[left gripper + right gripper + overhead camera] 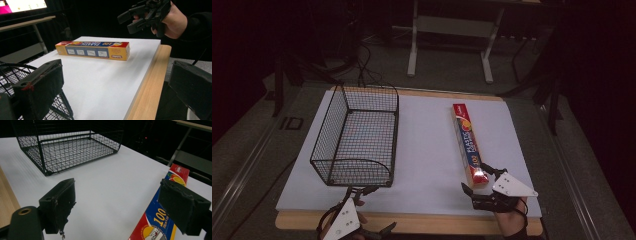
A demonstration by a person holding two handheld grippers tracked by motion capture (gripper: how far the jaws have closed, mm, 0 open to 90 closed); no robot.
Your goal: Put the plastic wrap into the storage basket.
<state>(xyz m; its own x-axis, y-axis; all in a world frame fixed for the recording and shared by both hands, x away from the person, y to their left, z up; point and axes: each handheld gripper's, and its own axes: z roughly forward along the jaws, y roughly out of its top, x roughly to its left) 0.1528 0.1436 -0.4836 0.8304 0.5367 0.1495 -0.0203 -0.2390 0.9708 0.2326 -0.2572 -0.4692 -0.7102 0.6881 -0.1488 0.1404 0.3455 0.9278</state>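
We are at the approach: our right tongs hang released just short of the wrap box on the bench — left tongs released by the wire basket. Next: straddle the box's near end, then clench.

A black wire basket sits on the left of the white tabletop, and a grey metal stand waits on the floor beyond.
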